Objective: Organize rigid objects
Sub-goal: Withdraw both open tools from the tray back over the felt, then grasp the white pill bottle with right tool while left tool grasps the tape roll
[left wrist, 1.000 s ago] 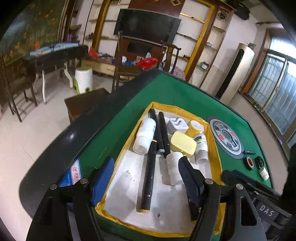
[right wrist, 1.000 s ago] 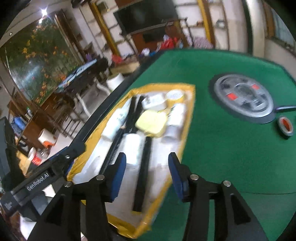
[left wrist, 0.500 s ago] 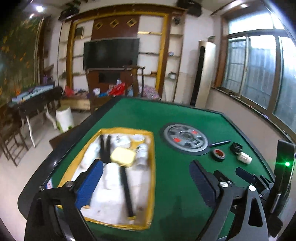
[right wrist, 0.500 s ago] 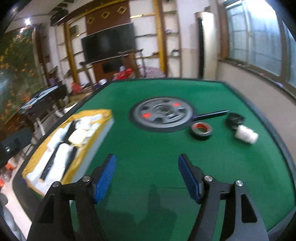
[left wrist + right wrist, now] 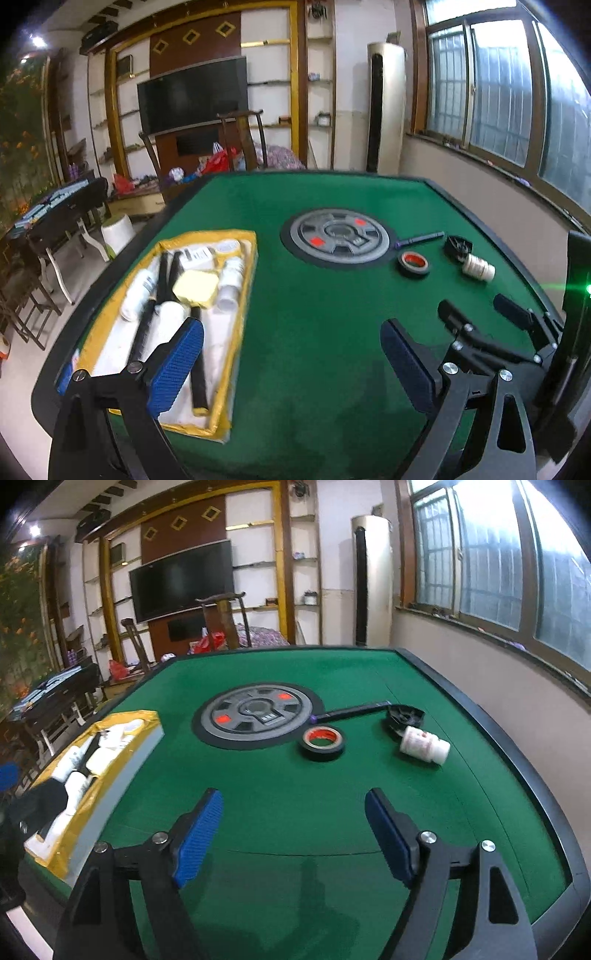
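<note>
A yellow-rimmed tray point(image 5: 242, 295) point(image 5: 144, 740) on the left of the green table holds white bottles, black rods and a yellow box point(image 5: 195, 288). On the right lie a black tape roll point(image 5: 322, 743) point(image 5: 413, 263), a white bottle on its side point(image 5: 424, 746) point(image 5: 478, 268), a black lid-like piece point(image 5: 404, 716) point(image 5: 457, 246) and a dark pen point(image 5: 351, 712) point(image 5: 419, 239). My left gripper point(image 5: 291, 365) is open and empty over the table's near edge. My right gripper point(image 5: 293, 834) is open and empty, well short of the tape roll; it also shows in the left wrist view point(image 5: 480, 317).
A round grey control panel point(image 5: 258, 712) point(image 5: 334, 236) is set in the table's middle. The table has a raised black rim point(image 5: 517, 760). Chairs, a side table and shelves stand beyond the far and left edges.
Both grippers have swung from over the tray to the right and pulled back. The right wrist view now faces the loose objects on the right side. Both stay open and empty.
</note>
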{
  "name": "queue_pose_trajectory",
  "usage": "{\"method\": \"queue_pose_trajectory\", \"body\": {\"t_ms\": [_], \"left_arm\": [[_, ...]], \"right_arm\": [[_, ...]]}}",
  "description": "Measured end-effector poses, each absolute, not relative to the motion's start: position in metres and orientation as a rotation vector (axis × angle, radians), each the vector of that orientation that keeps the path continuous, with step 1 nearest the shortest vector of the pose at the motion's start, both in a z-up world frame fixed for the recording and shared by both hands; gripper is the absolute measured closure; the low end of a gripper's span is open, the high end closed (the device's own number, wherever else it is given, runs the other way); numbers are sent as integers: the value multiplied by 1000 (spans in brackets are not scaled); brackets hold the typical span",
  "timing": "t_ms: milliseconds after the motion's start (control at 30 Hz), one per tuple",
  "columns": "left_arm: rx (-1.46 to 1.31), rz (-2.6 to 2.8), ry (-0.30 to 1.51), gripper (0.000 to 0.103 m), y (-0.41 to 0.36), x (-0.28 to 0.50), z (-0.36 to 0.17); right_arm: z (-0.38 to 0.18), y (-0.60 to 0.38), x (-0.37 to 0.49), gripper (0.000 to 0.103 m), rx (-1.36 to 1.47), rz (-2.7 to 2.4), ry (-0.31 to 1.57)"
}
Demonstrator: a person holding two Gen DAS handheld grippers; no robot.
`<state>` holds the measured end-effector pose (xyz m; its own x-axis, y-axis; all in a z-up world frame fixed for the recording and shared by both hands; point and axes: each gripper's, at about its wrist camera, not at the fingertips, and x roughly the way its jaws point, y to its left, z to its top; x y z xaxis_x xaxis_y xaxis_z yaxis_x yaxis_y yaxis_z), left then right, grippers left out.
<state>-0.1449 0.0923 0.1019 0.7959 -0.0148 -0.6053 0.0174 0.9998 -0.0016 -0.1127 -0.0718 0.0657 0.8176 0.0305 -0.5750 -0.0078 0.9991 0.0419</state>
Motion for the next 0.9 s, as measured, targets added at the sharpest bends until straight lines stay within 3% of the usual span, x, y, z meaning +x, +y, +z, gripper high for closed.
{"method": "queue_pose_trajectory", "body": {"t_ms": [900], "left_arm": [[43,-91,790,5,59,-107,69]], "right_arm": [[43,-108,-80,24,53,-80,722]]}}
